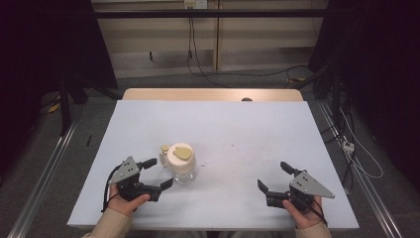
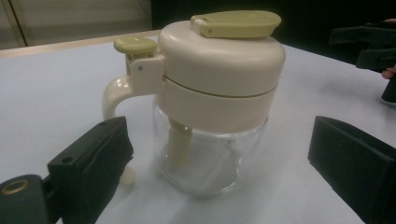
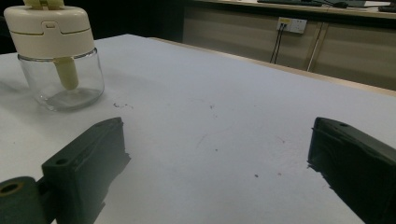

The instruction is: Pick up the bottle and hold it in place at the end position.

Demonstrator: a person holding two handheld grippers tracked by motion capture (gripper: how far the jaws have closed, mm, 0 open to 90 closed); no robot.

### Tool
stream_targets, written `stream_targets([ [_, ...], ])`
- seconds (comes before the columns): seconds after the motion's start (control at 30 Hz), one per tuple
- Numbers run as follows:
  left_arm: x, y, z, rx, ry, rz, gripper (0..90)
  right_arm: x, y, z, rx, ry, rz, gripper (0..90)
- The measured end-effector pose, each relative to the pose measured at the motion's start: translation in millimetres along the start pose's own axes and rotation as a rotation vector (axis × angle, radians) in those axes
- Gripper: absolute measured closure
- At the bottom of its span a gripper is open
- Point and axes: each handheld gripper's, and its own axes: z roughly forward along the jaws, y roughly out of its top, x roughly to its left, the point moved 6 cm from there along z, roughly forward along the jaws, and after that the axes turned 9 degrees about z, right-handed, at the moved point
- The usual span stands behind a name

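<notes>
A lidded glass jar is stood upright on a white table, with two hand-held grippers set near it.

The jar, taken as the landmark, is seen with a clear glass body, a cream lid, a pale green flip cap and a cream side handle. The left gripper is placed just beside the jar, its jaws spread wide, one at each side of the jar and neither touching it. The right gripper is held well apart from the jar, towards the table's near edge, its jaws also spread wide over bare table, nothing held between them. Each gripper is held by a hand.
</notes>
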Motion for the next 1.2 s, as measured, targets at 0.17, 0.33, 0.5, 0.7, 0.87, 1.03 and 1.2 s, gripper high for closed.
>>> stream_targets([
  [0.17, -2.3, 0.9, 7.9, 0.014, 0.014, -0.003, 5.1, 0.4, 0.3, -0.1, -0.001, 0.004, -0.001, 4.0],
  [0.33, -3.6, -0.4, 14.9, 0.036, 0.020, -0.010, 5.1, -0.1, 1.7, -1.0, -0.010, 0.000, -0.003, 4.2],
  [0.5, -4.9, 0.6, 22.8, 0.058, 0.067, -0.004, 4.9, -0.3, 1.8, -1.1, -0.010, -0.002, -0.002, 4.3],
  [0.7, -8.4, 2.8, 31.4, 0.064, 0.085, -0.001, 4.7, -0.2, 1.6, -1.0, -0.007, 0.000, -0.003, 4.5],
  [0.87, -10.5, 4.7, 37.4, 0.068, 0.099, 0.011, 4.6, -0.4, 1.7, -1.1, -0.007, 0.000, -0.001, 4.5],
  [1.03, -12.2, 5.7, 43.9, 0.067, 0.110, 0.002, 4.2, -0.5, 1.4, -1.0, -0.005, -0.002, 0.000, 4.6],
  [1.2, -11.4, 6.7, 48.2, 0.064, 0.133, -0.004, 4.0, -1.0, 1.5, -1.1, -0.007, -0.003, 0.001, 4.7],
])
